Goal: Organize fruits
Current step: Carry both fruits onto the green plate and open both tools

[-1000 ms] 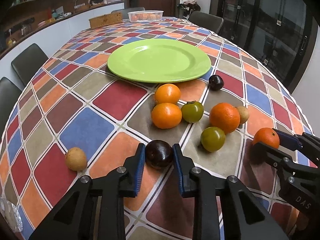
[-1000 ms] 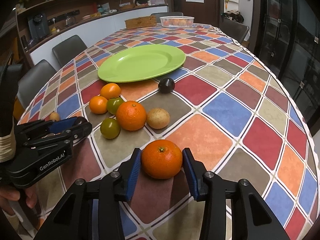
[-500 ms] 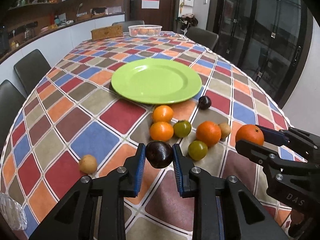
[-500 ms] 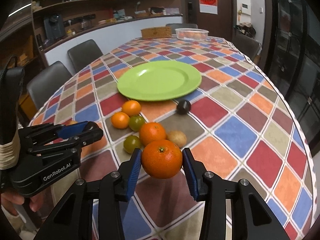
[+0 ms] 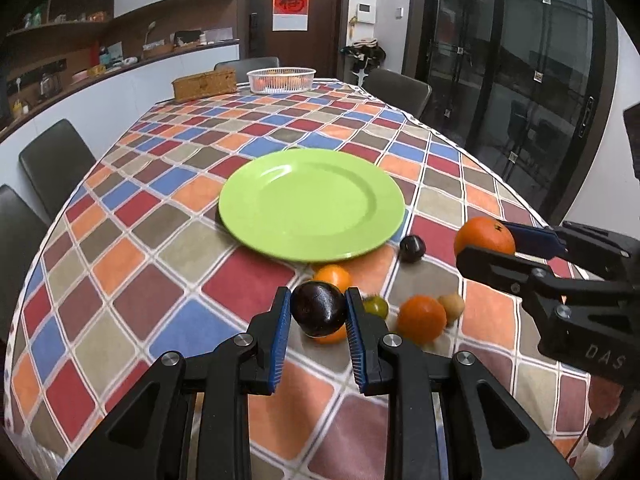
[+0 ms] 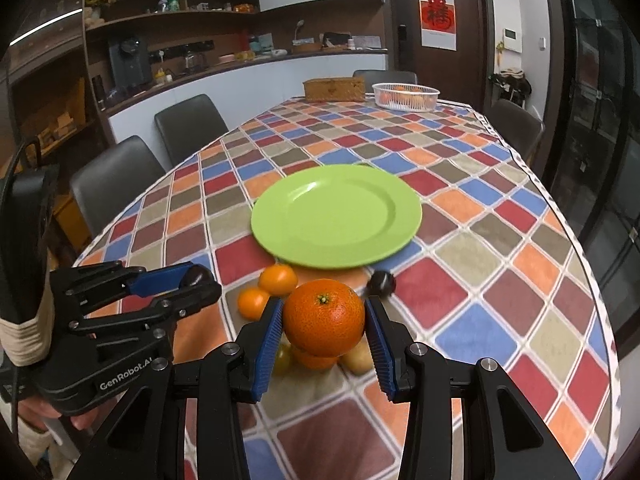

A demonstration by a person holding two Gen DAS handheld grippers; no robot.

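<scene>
My left gripper (image 5: 318,312) is shut on a dark plum (image 5: 319,309) and holds it above the table. My right gripper (image 6: 324,322) is shut on a large orange (image 6: 324,322), also lifted; it shows in the left wrist view (image 5: 484,238). An empty green plate (image 5: 312,204) lies ahead of both, also in the right wrist view (image 6: 336,214). Loose fruit stays on the cloth below: small oranges (image 6: 278,279), another orange (image 5: 422,318), a green tomato (image 5: 377,306), a brown fruit (image 5: 452,306) and a second dark plum (image 5: 413,248).
The oval table (image 5: 160,216) has a checkered cloth. A white basket (image 5: 281,79) of fruit and a wicker box (image 5: 204,85) stand at the far end. Dark chairs (image 6: 116,184) line the left side and far end. Glass doors are at the right.
Both grippers have risen from the table with their fruit and now sit higher, with the plate lower and nearer the centre of each view. The loose fruits have not moved.
</scene>
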